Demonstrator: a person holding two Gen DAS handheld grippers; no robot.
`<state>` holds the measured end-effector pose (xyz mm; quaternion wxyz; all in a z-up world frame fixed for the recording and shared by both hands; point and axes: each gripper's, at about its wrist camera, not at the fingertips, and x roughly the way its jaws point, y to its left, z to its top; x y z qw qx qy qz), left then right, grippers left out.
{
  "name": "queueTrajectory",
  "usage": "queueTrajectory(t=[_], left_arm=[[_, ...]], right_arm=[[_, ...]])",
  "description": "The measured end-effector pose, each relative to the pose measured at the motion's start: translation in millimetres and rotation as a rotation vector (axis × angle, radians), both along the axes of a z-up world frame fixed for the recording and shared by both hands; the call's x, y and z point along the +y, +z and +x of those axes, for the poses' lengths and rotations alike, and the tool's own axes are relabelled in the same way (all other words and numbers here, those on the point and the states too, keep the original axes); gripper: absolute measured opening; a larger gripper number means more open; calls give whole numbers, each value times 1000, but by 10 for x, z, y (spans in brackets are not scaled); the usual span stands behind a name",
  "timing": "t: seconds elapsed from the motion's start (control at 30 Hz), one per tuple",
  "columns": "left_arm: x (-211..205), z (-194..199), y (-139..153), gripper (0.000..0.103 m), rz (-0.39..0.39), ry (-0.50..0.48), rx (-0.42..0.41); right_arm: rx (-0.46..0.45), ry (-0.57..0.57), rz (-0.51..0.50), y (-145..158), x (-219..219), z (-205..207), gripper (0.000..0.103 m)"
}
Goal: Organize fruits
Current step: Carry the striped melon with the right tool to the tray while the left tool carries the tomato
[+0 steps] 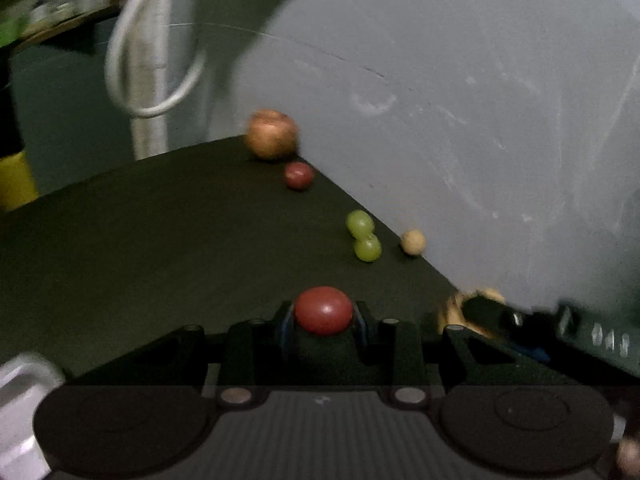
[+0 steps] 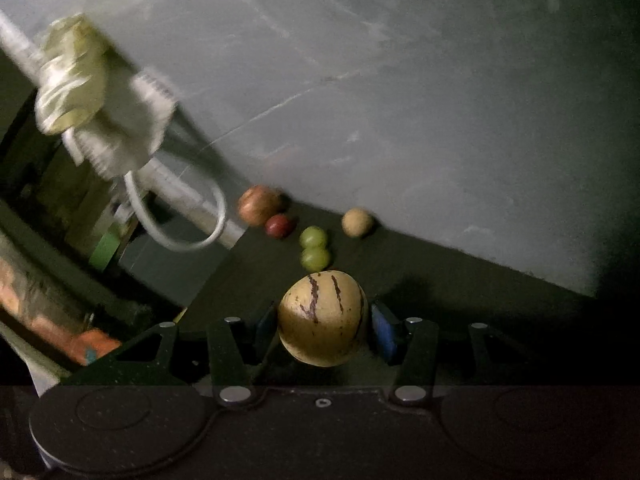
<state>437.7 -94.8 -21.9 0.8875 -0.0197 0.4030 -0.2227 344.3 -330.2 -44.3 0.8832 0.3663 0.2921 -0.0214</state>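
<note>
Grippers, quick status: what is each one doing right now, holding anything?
Left gripper: shut on the red fruit.
Right gripper: shut on the yellow striped fruit.

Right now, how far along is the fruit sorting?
Already down: a row along the wall on the dark table, with a brownish apple-like fruit, a small dark red fruit, two green grapes and a pale tan ball. In hand: the left tongs grip a red fruit, the right tongs a striped yellow fruit. Left: placing both.
</note>
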Motion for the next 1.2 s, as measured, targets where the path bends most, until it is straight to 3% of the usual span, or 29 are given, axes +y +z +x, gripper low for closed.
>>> queueTrajectory(t=[0.2, 0.53, 0.9, 1.2], left_arm=[[372, -421, 294, 33, -72, 156, -15], [1024, -1273, 549, 33, -76, 366, -28], [1852, -2053, 347, 33, -65, 638, 57], [2175, -2263, 152, 33, -64, 697, 115]], right_arm=[[-16, 130, -9, 219, 141, -198, 52], [-27, 375, -29, 458, 579, -417, 52], [25, 646, -90, 367, 1304, -544, 53], [90, 809, -171, 187, 1809, -697, 52]])
